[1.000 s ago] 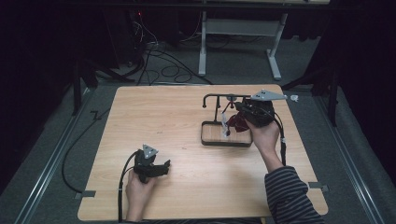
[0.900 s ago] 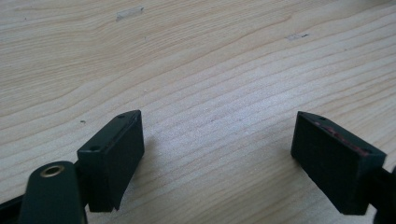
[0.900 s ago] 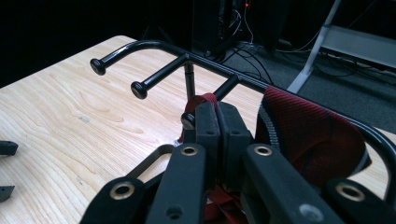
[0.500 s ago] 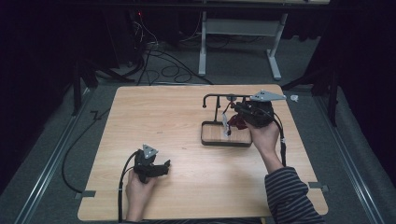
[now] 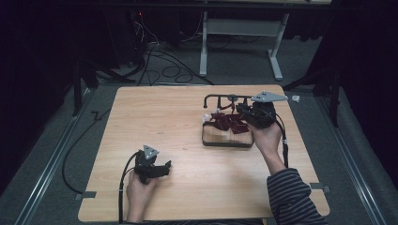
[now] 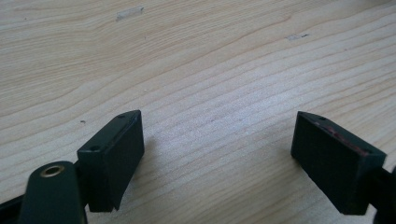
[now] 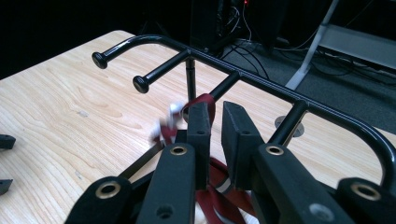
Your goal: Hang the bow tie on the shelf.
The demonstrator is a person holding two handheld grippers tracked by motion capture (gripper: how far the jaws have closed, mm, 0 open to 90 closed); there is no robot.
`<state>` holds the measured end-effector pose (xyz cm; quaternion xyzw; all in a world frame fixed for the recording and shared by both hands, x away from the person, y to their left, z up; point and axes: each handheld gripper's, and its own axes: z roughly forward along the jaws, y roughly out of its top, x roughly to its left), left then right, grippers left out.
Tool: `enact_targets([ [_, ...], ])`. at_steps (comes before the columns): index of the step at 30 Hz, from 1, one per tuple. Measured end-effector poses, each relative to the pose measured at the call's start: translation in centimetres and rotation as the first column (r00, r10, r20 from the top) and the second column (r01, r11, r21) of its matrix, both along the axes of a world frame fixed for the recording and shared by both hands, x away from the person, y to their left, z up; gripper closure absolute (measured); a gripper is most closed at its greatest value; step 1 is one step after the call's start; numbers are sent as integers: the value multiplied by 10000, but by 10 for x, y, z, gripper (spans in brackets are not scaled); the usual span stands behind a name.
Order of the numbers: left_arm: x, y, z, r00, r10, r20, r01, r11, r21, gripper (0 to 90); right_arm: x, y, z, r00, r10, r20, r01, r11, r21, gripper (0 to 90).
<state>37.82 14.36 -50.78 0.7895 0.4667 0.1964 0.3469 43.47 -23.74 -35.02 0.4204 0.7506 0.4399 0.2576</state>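
Showing right gripper [image 7: 212, 116] jaws slightly apart, just closing, beside maroon strap [image 7: 205, 100]; left gripper [image 6: 219, 154] wide

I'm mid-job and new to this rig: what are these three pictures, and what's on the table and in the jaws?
A person holds a hand-held gripper in each hand at a wooden table. The high view looks down from above; the other two pictures come from cameras riding on each tool. The left hand-held gripper rests over bare wood, jaws wide open. The right hand-held gripper is at a black rack with pegs on a tray; dark red straps lie there. Its jaws have just been closing, nearly together, with a strap loop beside them; whether they pinch it is unclear.
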Motion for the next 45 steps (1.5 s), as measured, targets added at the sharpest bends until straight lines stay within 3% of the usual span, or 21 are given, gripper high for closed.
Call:
enact_targets([
  [18,0,0,0,10000,-2,-1,2,10000,4,175,-15,-17,5,9998,101,190,-102,9999,44,829],
  [45,0,0,0,10000,-2,-1,2,10000,1,176,-36,-47,-3,9997,-30,254,20,9993,374,781],
])
